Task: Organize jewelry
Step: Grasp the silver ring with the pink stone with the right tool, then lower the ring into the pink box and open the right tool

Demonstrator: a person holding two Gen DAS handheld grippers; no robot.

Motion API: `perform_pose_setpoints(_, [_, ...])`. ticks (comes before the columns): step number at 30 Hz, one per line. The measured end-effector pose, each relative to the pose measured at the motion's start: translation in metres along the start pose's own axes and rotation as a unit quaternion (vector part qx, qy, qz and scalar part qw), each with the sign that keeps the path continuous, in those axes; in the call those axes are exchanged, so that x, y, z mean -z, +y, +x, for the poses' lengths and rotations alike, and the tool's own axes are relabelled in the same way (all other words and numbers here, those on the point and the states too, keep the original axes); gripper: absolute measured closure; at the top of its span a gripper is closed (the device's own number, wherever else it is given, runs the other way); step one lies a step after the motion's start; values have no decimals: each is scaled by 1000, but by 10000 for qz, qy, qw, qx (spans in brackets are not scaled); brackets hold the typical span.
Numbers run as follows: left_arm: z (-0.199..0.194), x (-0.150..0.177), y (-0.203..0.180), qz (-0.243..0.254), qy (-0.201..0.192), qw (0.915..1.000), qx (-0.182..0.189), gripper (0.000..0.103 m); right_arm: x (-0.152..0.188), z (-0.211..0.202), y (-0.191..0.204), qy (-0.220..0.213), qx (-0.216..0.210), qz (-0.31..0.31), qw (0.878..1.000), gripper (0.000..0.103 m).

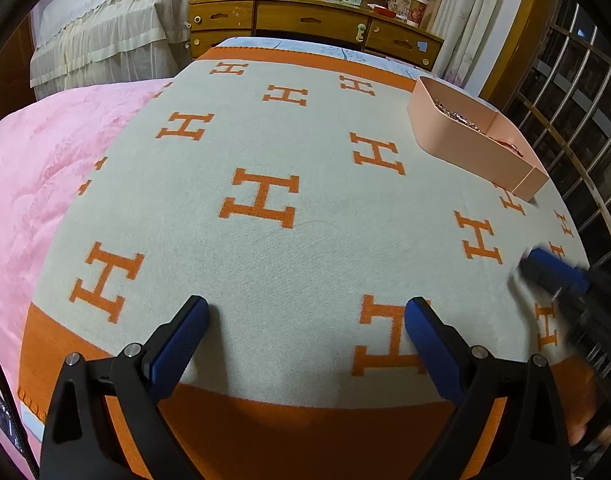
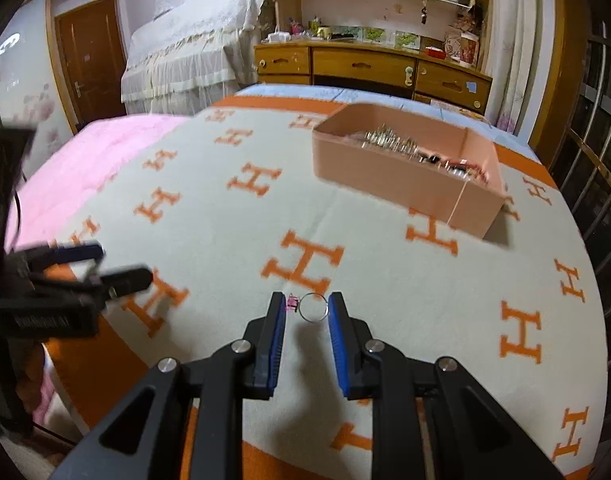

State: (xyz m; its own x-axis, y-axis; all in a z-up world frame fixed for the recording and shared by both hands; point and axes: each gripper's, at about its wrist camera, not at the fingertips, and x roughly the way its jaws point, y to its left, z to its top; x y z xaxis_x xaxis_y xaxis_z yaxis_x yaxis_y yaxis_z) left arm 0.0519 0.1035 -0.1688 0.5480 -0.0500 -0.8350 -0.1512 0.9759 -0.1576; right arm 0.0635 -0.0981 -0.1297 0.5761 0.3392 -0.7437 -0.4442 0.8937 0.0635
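Note:
A thin silver ring with a pink stone (image 2: pixel 313 307) sits between the blue pads of my right gripper (image 2: pixel 306 300), which is shut on it just above the H-patterned blanket (image 2: pixel 225 208). The pink jewelry box (image 2: pixel 385 178) stands beyond it to the right, with several metal pieces (image 2: pixel 389 142) inside. My left gripper (image 1: pixel 308 306) is wide open over the blanket with nothing between its fingers. The same box (image 1: pixel 465 140) shows at the upper right of the left wrist view. The right gripper (image 1: pixel 545 268) appears blurred at that view's right edge, and the left gripper (image 2: pixel 119 262) shows at the left of the right wrist view.
The blanket covers a bed, with a pink quilt (image 1: pixel 45 168) on its left. A wooden dresser (image 2: pixel 369 68) stands past the far end. A metal window grille (image 1: pixel 577 120) runs along the right side, close behind the box.

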Motion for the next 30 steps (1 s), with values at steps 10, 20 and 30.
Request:
perform_pose_setpoints(10, [-32,-43,-25,190,-502,9984,174,6,-90,-26,-58,-493,190,731,9959,81])
perform_pose_setpoints(20, [-48,-149,-89,815,-1184,9894,207,1,-148,2,-98,-441,191,1409,9889,81])
perform_pose_setpoints(30, [-4,-195,-116,579,-546,9957,472,1,-152,42,-128,-11,197,1904,9815,80])
